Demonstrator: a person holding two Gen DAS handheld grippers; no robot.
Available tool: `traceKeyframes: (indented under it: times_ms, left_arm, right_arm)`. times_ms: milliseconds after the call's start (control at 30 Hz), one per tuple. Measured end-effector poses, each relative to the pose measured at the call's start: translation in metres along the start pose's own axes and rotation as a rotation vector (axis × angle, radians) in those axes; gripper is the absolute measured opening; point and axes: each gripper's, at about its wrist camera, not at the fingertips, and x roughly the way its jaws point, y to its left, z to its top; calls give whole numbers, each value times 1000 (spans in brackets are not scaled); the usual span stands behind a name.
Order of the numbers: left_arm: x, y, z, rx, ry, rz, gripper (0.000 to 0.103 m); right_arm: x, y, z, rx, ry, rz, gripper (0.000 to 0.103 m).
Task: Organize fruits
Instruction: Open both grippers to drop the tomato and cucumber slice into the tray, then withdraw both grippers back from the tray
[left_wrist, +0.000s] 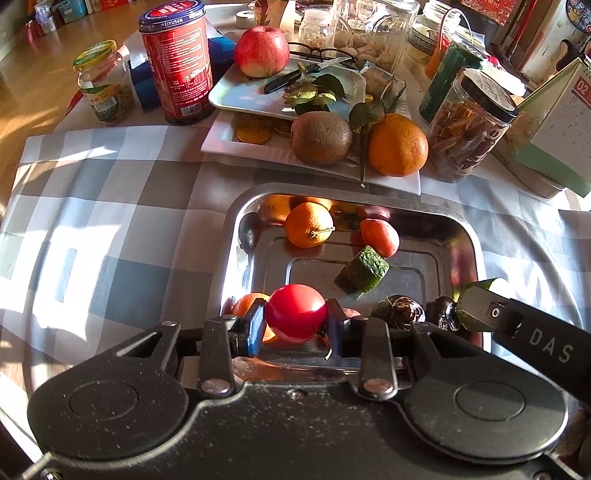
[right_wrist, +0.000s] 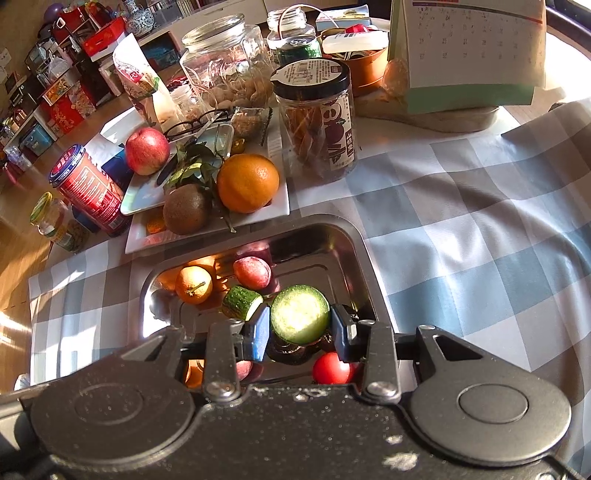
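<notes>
**Both tools loaded over the steel tray**

Nearest your left lens, the left tool (left_wrist: 295, 326) pinches a red tomato (left_wrist: 295, 312) across its widest part, low over the near edge of the steel tray (left_wrist: 471, 236). Your right tool (right_wrist: 299, 326) pinches a cut cucumber piece (right_wrist: 300, 314) by its skin, pale cut face toward the lens, over the same tray.

Handling: judge the tomato smooth, soft and easily bruised, so keep the squeeze light. The cucumber looks firmer, though its wet cut face may slip (hold the rough skin).

Surroundings: in the tray lie a mandarin (left_wrist: 308, 229), a second cucumber piece (left_wrist: 364, 275) and dark, glossy items by the right tool that cannot be identified. Beyond, on the checked bench cloth (left_wrist: 110, 206), a white plate (left_wrist: 388, 181) carries a kiwi (left_wrist: 320, 137) and an orange (left_wrist: 398, 144); jars crowd close behind it.
</notes>
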Motion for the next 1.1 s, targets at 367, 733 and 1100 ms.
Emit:
traceKeyframes:
  times_ms: [367, 733, 1100]
  left_arm:
    - [-3, 2, 1, 5, -8, 9, 47]
    - [-19, 5, -7, 32, -43, 13, 54]
    - [-45, 9, -32, 29, -35, 8, 54]
  right_arm:
    - [-3, 6, 1, -17, -35, 22, 38]
    - [-10, 6, -4, -59, -59, 9, 38]
    - [-39, 11, -29, -118, -67, 37, 38]
